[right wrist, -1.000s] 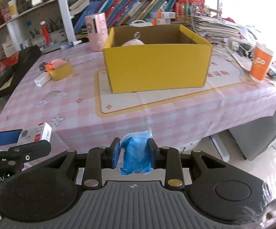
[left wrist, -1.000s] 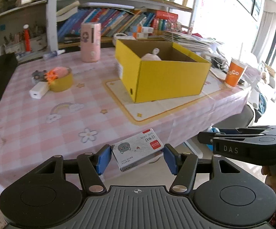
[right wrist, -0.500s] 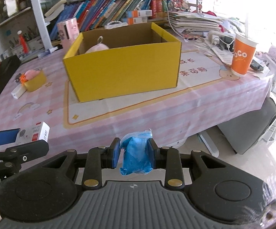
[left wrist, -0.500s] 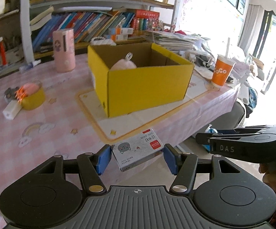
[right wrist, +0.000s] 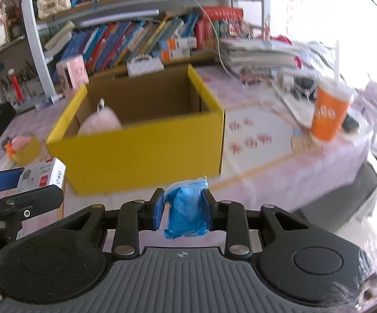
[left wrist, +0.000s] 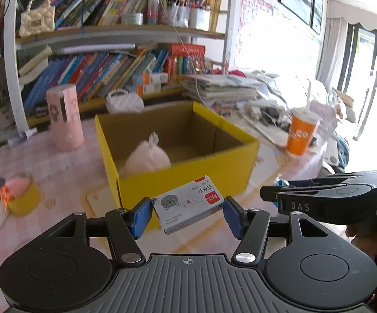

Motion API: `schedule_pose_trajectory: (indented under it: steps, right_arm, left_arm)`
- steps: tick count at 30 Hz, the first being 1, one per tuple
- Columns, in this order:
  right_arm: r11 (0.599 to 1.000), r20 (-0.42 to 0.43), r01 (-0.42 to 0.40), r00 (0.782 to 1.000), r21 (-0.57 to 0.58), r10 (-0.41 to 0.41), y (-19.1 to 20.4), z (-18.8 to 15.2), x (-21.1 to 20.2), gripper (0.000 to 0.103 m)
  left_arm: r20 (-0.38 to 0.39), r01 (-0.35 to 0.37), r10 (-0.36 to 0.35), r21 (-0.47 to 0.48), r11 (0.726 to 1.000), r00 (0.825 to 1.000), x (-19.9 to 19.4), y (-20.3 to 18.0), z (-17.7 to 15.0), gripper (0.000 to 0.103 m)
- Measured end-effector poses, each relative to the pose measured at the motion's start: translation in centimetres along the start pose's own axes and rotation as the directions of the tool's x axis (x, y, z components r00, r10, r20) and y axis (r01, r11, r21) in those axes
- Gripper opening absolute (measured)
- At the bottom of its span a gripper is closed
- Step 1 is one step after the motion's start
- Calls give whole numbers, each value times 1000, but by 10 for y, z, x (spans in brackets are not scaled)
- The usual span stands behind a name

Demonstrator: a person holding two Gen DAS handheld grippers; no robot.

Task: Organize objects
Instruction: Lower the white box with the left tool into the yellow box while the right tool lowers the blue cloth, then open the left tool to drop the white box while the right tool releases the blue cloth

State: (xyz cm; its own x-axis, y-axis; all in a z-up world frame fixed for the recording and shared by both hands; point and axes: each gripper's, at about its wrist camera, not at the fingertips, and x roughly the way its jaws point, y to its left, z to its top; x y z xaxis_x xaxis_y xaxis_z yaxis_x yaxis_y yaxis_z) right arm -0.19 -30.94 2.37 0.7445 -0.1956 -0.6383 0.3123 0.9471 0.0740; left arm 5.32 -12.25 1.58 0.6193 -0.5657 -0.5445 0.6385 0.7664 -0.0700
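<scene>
My left gripper (left wrist: 187,215) is shut on a small white staple box (left wrist: 188,203) with a cat drawing and a red label, held in the air just in front of the open yellow cardboard box (left wrist: 183,177). My right gripper (right wrist: 183,210) is shut on a crumpled blue plastic packet (right wrist: 185,214), also in front of the yellow box (right wrist: 141,151). A pink pouch (left wrist: 146,159) lies inside the box at its left; it also shows in the right wrist view (right wrist: 101,124). The staple box shows at the left of the right wrist view (right wrist: 43,173).
A pink-checked table (left wrist: 45,167) carries a yellow tape roll with a pink toy (left wrist: 21,195), a pink cylinder (left wrist: 64,117), an orange paper cup (left wrist: 300,135) and paper stacks (left wrist: 222,86). Bookshelves (left wrist: 110,62) stand behind the table. The right gripper's body (left wrist: 331,198) is at right.
Both grippers have moved forward and up toward the yellow box, which now fills more of each view. Each keeps its hold on its object.
</scene>
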Motion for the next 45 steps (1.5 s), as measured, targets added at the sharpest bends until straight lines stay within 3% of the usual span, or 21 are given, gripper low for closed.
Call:
schedule_pose_trajectory:
  steps: [6, 12, 21, 34, 38, 42, 45]
  right_arm:
    - [997, 102, -25, 994, -66, 32, -7, 44, 17, 28]
    - [987, 142, -47, 988, -153, 69, -9, 77, 49, 28]
    - [955, 50, -115, 990, -273, 133, 0, 92, 105, 28]
    - [849, -96, -204, 979, -487, 180, 21, 100, 158, 28]
    - [839, -149, -238, 971, -490, 188, 22, 104, 168, 28]
    - [863, -238, -290, 949, -414, 205, 16, 107, 180, 28]
    - [862, -255, -304, 943, -406, 212, 15, 106, 181, 28]
  left_arm:
    - [51, -52, 52, 1, 999, 997, 21, 6, 29, 59]
    - [28, -122, 123, -22, 992, 992, 50, 14, 41, 59]
    - [-4, -189, 189, -49, 981, 982, 84, 25, 57, 59]
    - [-37, -237, 235, -53, 970, 971, 135, 35, 81, 59]
    - [-87, -234, 230, -38, 971, 969, 153, 36, 82, 59]
    - [-127, -230, 225, -24, 973, 966, 164, 36, 77, 59]
    - [-143, -221, 218, -5, 975, 965, 169, 33, 75, 59]
